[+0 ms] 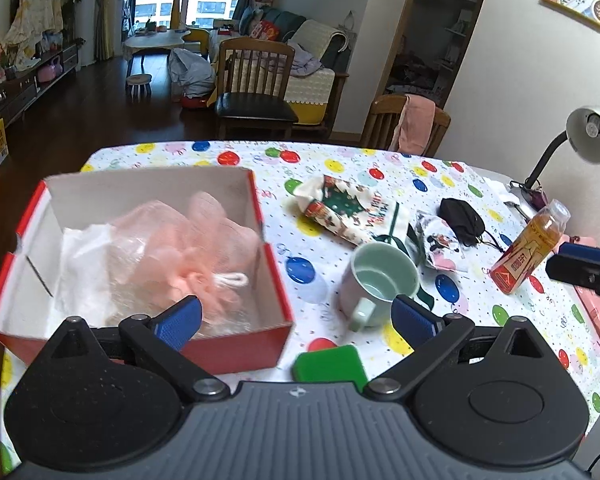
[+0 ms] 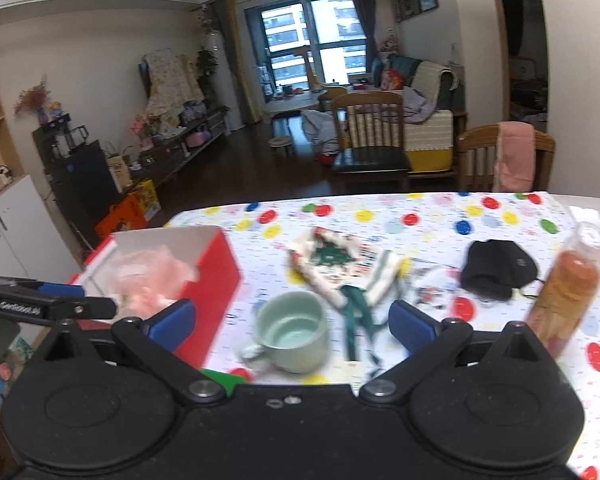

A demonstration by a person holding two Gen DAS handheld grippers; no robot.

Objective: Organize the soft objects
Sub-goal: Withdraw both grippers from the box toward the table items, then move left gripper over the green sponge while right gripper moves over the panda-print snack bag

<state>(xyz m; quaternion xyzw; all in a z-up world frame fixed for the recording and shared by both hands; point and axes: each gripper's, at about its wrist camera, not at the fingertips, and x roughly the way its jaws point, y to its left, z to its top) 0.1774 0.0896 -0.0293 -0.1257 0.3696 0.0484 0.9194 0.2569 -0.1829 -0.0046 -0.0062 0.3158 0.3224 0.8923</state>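
Note:
A red cardboard box (image 1: 278,280) (image 2: 216,276) stands at the table's left, holding a pink mesh bath pouf (image 1: 188,248) (image 2: 148,276) on white paper and clear plastic. Right of it lie a Christmas-print cloth bag (image 1: 348,212) (image 2: 336,264), a small printed pouch (image 1: 440,244) and a black pouch (image 1: 462,216) (image 2: 496,268). My left gripper (image 1: 296,316) is open above the box's near right corner, nothing between its fingers. My right gripper (image 2: 292,320) is open over the pale green mug (image 1: 380,276) (image 2: 292,332), holding nothing.
An orange drink bottle (image 1: 532,248) (image 2: 568,288) stands at the right, a desk lamp (image 1: 580,140) behind it. A green block (image 1: 328,364) lies at the near edge. The balloon-print tablecloth (image 1: 340,160) covers the table; wooden chairs (image 1: 256,84) stand beyond.

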